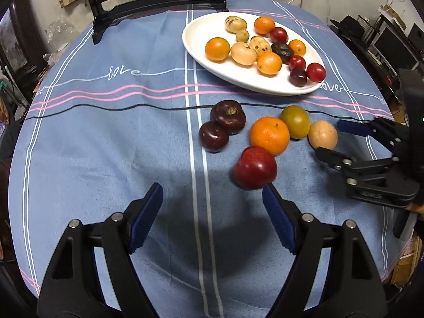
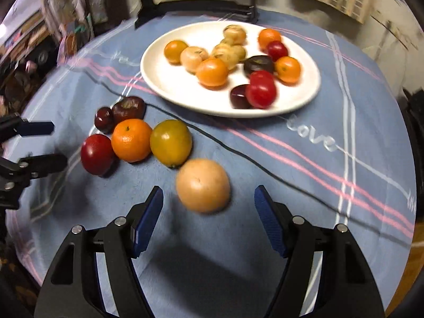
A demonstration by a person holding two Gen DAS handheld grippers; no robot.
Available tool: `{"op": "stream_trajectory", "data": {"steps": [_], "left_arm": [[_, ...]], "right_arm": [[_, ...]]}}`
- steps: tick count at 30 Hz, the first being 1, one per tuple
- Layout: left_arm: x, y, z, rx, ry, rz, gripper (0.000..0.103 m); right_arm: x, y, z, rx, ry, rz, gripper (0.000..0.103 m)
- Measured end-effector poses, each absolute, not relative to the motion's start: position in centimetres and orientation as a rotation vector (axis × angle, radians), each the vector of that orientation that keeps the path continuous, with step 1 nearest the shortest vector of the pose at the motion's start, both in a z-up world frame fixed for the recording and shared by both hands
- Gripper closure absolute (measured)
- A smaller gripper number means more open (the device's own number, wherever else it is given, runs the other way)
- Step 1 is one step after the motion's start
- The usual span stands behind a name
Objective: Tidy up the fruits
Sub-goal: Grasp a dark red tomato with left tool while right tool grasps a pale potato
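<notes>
Fruit, 6 loose pieces on the worktop (image 1: 106,137), which wears a blue cloth (image 1: 79,159) with white and pink stripes: 1 red apple (image 1: 255,168), glossy, lying just ahead of the left tongs (image 1: 212,206); 1 bright orange (image 1: 269,135) touching it; 1 green-yellow citrus (image 1: 295,122) touching the orange; 1 pale peach-coloured round fruit (image 2: 203,185) nearest the right tongs (image 2: 209,206); 2 dark maroon fruits (image 1: 222,128) pressed together to the left of the group. A white oval plate (image 1: 196,39), farther back on the cloth, holds a mix of small orange, tan speckled, red and dark pieces, bunched toward its middle and right end. Left tongs: jaws spread wide, holding nothing. Right tongs: jaws likewise spread, empty, the peach-coloured fruit just beyond their tips. Writing: the word "love" (image 1: 116,73) in white script, repeated along a stripe in the cloth. A thin black cable (image 1: 106,108) crosses the cloth between plate and loose fruit.
</notes>
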State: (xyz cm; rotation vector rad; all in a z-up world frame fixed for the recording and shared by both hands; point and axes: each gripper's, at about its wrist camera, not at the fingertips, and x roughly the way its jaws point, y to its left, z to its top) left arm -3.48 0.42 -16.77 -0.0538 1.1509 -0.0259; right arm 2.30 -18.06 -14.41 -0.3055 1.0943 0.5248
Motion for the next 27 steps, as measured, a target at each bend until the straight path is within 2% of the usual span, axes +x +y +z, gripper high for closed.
{"op": "stream_trajectory", "data": {"steps": [1, 2, 3, 9, 15, 16, 18, 19, 27], "left_arm": [[-3.4, 0.3, -16.9, -0.060, 1.155, -0.026, 0.024], [-3.4, 0.3, -17.0, -0.061, 1.157, -0.024, 0.024], [-3.3, 0.1, -17.2, -0.061, 1.162, -0.023, 0.024], [-1.9, -1.5, -18.3, -0.056, 1.171, -0.030, 0.024], [0.2, -3.3, -20.1, -0.016, 1.185, -0.041, 0.025], [0.5, -3.5, -20.5, -0.004, 1.192, -0.042, 0.028], [0.6, -3.6, -20.6, 0.010, 1.184, -0.048, 0.056], [0.5, -3.6, -20.3, -0.013, 1.176, -0.086, 0.062], [-1.2, -2.9, -18.2, 0.001, 1.140, -0.095, 0.062]], "right_arm": [[2.5, -17.5, -14.9, -0.344, 1.101, 0.525, 0.049], [2.7, -16.9, -15.5, -0.387, 1.116, 0.536, 0.052], [2.7, -16.7, -15.3, -0.390, 1.106, 0.555, 0.060], [2.2, -19.5, -12.8, -0.219, 1.122, 0.585, 0.060], [1.1, -21.1, -12.7, -0.142, 1.153, 0.572, 0.060], [0.8, -21.3, -12.8, -0.137, 1.156, 0.570, 0.060], [0.4, -21.5, -12.9, -0.134, 1.161, 0.568, 0.060], [0.4, -21.4, -13.1, -0.133, 1.161, 0.568, 0.060], [-0.7, -21.0, -12.6, -0.091, 1.154, 0.569, 0.060]]}}
